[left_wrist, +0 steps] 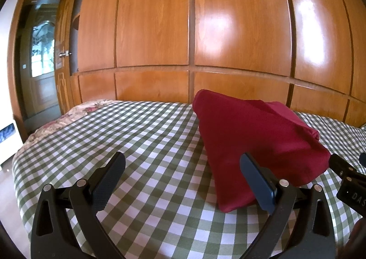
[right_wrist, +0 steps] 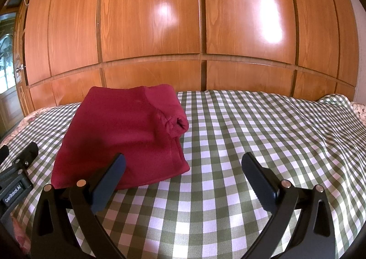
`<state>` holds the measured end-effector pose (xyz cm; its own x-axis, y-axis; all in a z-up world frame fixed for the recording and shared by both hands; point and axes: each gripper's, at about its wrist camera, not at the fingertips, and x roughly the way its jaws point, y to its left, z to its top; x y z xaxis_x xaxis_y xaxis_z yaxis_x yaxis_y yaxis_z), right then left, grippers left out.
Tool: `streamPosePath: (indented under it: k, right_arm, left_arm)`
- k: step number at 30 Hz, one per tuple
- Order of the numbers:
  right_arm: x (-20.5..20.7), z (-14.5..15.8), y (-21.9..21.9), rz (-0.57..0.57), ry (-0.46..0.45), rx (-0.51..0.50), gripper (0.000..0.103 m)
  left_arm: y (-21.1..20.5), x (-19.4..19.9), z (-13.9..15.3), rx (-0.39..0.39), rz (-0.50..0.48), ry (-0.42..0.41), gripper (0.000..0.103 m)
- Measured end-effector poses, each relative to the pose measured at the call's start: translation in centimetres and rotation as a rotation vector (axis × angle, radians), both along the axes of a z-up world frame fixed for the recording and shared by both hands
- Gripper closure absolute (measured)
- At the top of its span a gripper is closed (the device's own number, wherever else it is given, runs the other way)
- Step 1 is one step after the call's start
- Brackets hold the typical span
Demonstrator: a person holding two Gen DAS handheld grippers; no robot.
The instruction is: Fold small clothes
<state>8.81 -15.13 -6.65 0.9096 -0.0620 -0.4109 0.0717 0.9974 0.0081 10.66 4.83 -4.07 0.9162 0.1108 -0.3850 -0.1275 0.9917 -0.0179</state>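
Observation:
A dark red garment (left_wrist: 256, 142) lies folded into a compact bundle on the green-and-white checked bedcover (left_wrist: 148, 140). It also shows in the right wrist view (right_wrist: 119, 135), with a rolled sleeve end at its right side. My left gripper (left_wrist: 183, 163) is open and empty, hovering low over the cover just left of the bundle. My right gripper (right_wrist: 183, 163) is open and empty, just right of the bundle. The right gripper's body shows at the right edge of the left wrist view (left_wrist: 347, 179), and the left gripper's body at the left edge of the right wrist view (right_wrist: 18, 172).
A tall wooden wardrobe wall (left_wrist: 205, 30) runs along the far side of the bed. A floral sheet (left_wrist: 84, 108) shows at the bed's far left corner. A doorway with a glass door (left_wrist: 41, 53) is at the left.

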Motion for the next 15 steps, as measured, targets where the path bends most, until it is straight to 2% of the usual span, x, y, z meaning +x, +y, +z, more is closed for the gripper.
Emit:
streamPosePath:
  k: [15]
  right_arm:
    - [0.18,-0.24,-0.21,0.007,0.014,0.006,0.002]
  left_arm:
    - [0.26,0.54,-0.28,-0.002,0.004,0.028,0.005]
